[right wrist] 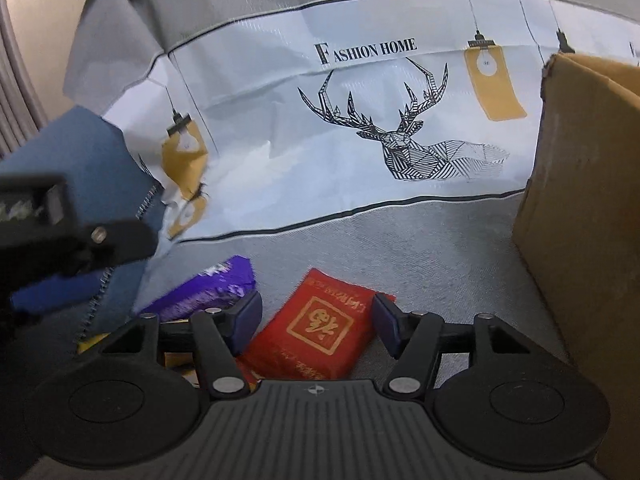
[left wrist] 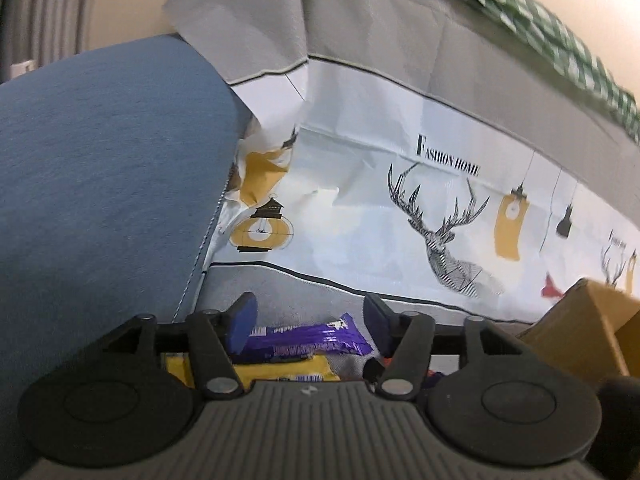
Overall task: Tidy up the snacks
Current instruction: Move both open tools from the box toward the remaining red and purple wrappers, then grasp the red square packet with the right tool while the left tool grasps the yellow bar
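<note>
Right wrist: right gripper [right wrist: 316, 322] spread over red packet [right wrist: 320, 330], gripping nothing.
Risk: purple bar [right wrist: 208, 292], just left, could snag.

Both of my wrist views are evenly lit by soft indoor light, with no hard shadows and only a faint sheen on the white printed cloth [right wrist: 360, 128]. The fisheye lens bends straight lines hard toward the edges and darkens the corners. In the left view the green checked fabric [left wrist: 560, 36] at the top right is smeared by motion blur, and the cardboard box [left wrist: 584, 332] looks soft. In the right view the purple snack wrapper [right wrist: 208, 292] is blurred, as is the left gripper [right wrist: 52, 292] at the edge. The deer print [right wrist: 400, 136] and lettering stay sharp.
</note>
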Motion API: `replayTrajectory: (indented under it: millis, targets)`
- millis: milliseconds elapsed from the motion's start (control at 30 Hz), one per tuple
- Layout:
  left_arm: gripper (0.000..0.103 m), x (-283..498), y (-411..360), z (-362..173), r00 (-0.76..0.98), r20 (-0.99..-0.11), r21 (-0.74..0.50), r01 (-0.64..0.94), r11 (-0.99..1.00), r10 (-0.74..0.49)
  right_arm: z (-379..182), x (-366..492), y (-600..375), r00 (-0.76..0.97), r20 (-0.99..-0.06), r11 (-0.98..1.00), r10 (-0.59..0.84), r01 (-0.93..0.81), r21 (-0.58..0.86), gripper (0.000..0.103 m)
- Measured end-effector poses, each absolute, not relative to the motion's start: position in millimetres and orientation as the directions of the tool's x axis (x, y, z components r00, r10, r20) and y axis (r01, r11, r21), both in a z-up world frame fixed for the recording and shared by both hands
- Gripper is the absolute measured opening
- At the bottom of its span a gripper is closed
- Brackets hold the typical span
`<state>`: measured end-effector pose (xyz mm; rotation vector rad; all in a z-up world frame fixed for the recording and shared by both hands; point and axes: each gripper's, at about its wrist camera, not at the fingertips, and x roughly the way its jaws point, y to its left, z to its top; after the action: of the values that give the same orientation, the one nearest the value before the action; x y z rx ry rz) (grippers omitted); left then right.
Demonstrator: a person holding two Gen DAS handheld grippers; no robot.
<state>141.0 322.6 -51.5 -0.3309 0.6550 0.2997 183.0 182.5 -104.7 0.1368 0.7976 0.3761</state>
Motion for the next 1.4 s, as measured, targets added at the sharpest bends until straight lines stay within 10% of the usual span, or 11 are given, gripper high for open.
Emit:
replayTrajectory:
  millis: [367, 700, 1100, 1400]
  targets:
    - [0.075, 161, 329, -94, 0.648, -0.754, -0.156, -0.331, 0.931, 0.105, -108, 175, 182, 0.660, -0.684, 0.939, 0.310, -0.326, 0.110, 0.046]
    - [0.042, 136, 312, -93, 0.597, -0.794, -0.125, -0.341, 0.932, 0.112, -91, 136, 154, 0.600, -0.728, 0.925, 0.331, -0.359, 0.125, 0.044]
    - [0.039, 54, 269, -75, 0.512, -0.847, -0.379, -0.397, 0.836, -0.141, -64, 66, 98, 0.412, -0.797, 0.846, 0.442, -0.486, 0.218, 0.044]
    - [0.040, 21, 248, -51, 0.552, -0.834, -0.250, -0.376, 0.892, -0.001, -49, 10, 62, 0.388, -0.754, 0.774, 0.531, -0.584, 0.244, 0.044]
